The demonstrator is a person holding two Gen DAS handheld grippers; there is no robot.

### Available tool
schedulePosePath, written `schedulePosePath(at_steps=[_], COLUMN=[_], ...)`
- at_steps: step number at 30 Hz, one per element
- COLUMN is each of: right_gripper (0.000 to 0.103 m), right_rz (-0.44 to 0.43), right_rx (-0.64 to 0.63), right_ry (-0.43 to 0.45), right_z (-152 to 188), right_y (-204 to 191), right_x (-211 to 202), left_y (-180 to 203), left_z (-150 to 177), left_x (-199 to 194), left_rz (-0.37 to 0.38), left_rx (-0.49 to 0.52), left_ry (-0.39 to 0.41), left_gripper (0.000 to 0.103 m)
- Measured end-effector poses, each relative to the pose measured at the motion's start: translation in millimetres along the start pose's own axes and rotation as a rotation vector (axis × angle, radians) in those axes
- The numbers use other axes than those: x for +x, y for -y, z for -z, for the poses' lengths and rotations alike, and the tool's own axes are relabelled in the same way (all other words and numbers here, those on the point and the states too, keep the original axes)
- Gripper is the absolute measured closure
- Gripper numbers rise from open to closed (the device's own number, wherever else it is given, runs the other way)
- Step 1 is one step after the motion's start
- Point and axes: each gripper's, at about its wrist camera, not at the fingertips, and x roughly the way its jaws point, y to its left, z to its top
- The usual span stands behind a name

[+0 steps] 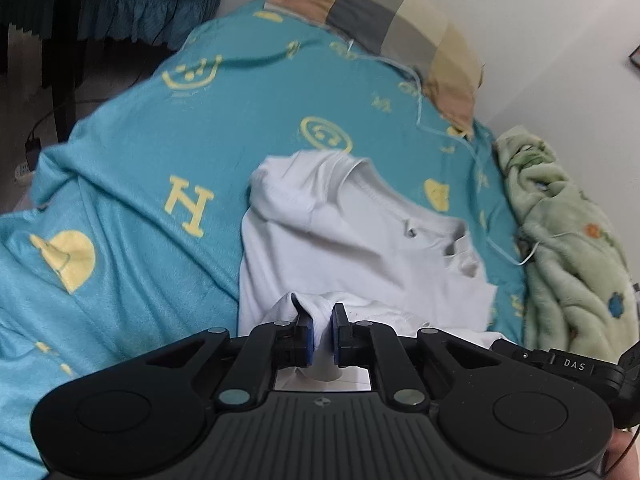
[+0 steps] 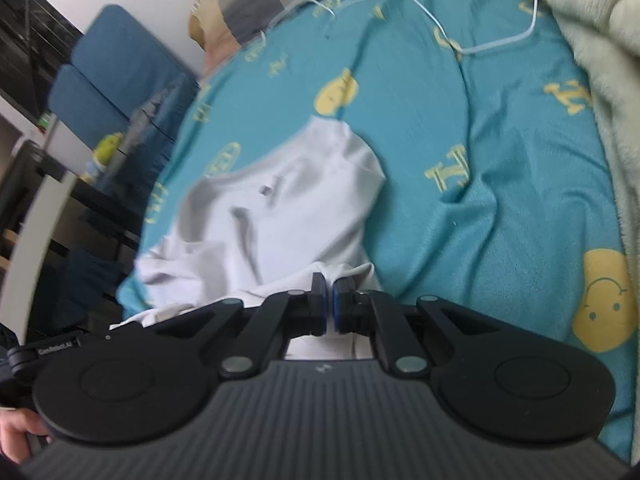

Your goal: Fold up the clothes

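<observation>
Across the middle of both frames I see the bed (image 1: 132, 168), covered in a teal sheet with yellow letters and smiley faces, and on it the white T-shirt (image 1: 344, 240) lying partly folded, its near edge lifted toward the cameras. Only my left view shows the second bed with a ruffled teal skirt (image 1: 132, 12) at the upper left and the dark floor with cables below it. Only my right view shows the blue chair (image 2: 116, 68) at the upper left and the dark desk with a yellow-green toy (image 2: 106, 150) at the left edge. A striped pillow (image 1: 384, 24) sits at the top centre of the left view, and a pale green fleece blanket (image 1: 568, 248) fills its right edge. A thin white cable (image 2: 420, 8) loops over the sheet at the top of the right view. I see no containers. At the bottom centre of the left view, my left gripper (image 1: 322, 326) is pinched on a bunch of the shirt's hem, fabric filling the narrow gap. My right gripper (image 2: 330, 300) is closed almost fully, clamping a thin fold of the hem.
</observation>
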Motion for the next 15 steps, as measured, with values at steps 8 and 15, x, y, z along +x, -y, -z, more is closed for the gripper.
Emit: schedulePosePath(at_steps=[8,15], right_gripper=[0.068,0.042], right_rz=[-0.018,-0.048], right_rx=[0.016,0.026], right_ry=[-0.01,-0.002], right_z=[18,44], right_y=[-1,-10], right_x=[-29,-84], left_y=[4,32], left_z=[9,48], left_x=[-14,-94], left_rz=[-0.013,-0.029], left_rx=[0.011,0.062], left_ry=[-0.026,0.026], left_gripper=[0.051,0.034])
